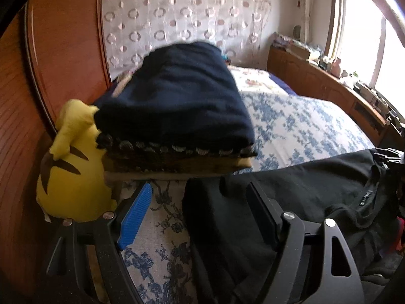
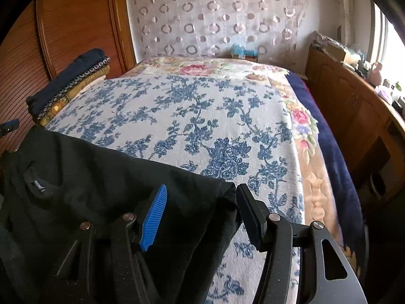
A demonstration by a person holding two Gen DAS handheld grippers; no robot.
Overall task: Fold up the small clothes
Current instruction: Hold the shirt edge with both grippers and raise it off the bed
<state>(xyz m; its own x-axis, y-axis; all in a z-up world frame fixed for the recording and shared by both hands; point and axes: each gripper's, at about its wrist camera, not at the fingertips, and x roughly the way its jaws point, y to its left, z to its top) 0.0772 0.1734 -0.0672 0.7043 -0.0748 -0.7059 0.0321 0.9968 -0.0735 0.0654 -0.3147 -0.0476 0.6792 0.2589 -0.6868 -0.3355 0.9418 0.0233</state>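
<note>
**Black garment spread between two open claws**

The soft black knit garment (image 2: 106, 177) lies on the blue-flowered woven bedspread (image 2: 202, 116), its long axis running from 9 to 3 o'clock between the hands. The left claw (image 1: 200, 215) stands open over the garment's left edge; the cloth reaches in from 3 o'clock, ungripped. The right claw (image 2: 202, 215) is open too, the garment's right corner between its jaws from 9 o'clock. Each hand seems nearest its own end. A stack of folded clothes (image 1: 174, 116) sits at 12 o'clock of the left claw.
</note>
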